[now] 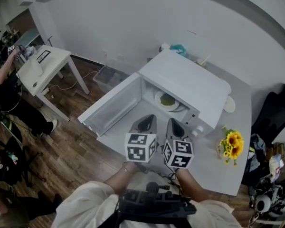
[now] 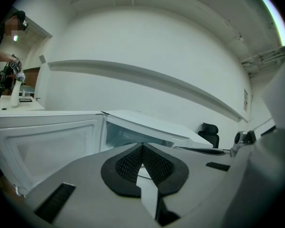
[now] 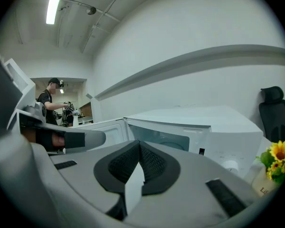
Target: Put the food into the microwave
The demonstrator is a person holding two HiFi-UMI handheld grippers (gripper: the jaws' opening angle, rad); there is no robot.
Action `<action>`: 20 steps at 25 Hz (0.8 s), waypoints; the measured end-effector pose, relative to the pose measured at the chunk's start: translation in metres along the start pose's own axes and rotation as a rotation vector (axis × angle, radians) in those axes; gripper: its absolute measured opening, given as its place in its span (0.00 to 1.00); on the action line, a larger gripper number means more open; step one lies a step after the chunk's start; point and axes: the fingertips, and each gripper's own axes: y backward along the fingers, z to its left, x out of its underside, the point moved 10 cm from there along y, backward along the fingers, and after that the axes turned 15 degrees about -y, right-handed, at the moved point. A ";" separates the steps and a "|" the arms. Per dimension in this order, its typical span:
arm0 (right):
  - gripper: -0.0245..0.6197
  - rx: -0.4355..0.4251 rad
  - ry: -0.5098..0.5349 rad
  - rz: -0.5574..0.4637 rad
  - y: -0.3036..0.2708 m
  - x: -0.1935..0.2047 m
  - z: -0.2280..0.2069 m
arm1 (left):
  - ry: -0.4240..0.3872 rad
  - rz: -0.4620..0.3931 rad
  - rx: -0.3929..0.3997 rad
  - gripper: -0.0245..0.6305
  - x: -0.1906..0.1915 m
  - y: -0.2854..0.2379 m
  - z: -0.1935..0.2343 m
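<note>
A white microwave (image 1: 190,82) stands on the grey table (image 1: 237,141) with its door (image 1: 111,106) swung open to the left. Inside it a white plate (image 1: 167,102) carries a green piece of food (image 1: 167,99). My left gripper (image 1: 147,119) and right gripper (image 1: 172,122) hang side by side just in front of the opening, both shut with nothing between their jaws. In the left gripper view the shut left gripper (image 2: 142,146) points at the open microwave (image 2: 147,129). The right gripper view shows the shut right gripper (image 3: 139,143) before the microwave (image 3: 190,127).
A bunch of yellow sunflowers (image 1: 231,145) stands on the table right of the microwave. A white side table (image 1: 40,68) is at the far left beside a seated person (image 1: 4,91). A clear bin (image 1: 107,78) sits on the wooden floor. A black chair (image 1: 275,110) is at right.
</note>
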 end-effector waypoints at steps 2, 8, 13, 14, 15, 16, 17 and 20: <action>0.07 -0.001 -0.001 0.006 -0.003 0.001 0.000 | 0.001 0.002 -0.001 0.05 0.000 -0.002 0.002; 0.07 -0.005 0.002 0.007 -0.005 0.002 0.000 | 0.006 0.014 -0.008 0.05 0.000 -0.004 0.007; 0.07 -0.003 -0.007 0.020 -0.005 0.003 -0.002 | 0.005 0.020 -0.011 0.05 0.000 -0.005 0.010; 0.07 -0.002 -0.007 0.023 -0.005 0.003 -0.002 | 0.005 0.021 -0.011 0.05 0.000 -0.005 0.010; 0.07 0.000 -0.006 0.025 -0.005 0.004 -0.003 | 0.005 0.021 -0.011 0.05 0.000 -0.005 0.010; 0.07 0.001 -0.005 0.026 -0.005 0.004 -0.003 | 0.004 0.022 -0.011 0.05 0.000 -0.005 0.010; 0.07 0.001 -0.004 0.026 -0.005 0.004 -0.003 | 0.004 0.023 -0.011 0.05 0.000 -0.005 0.010; 0.07 -0.001 0.001 0.025 -0.005 0.005 -0.004 | 0.005 0.028 -0.013 0.05 0.002 -0.006 0.010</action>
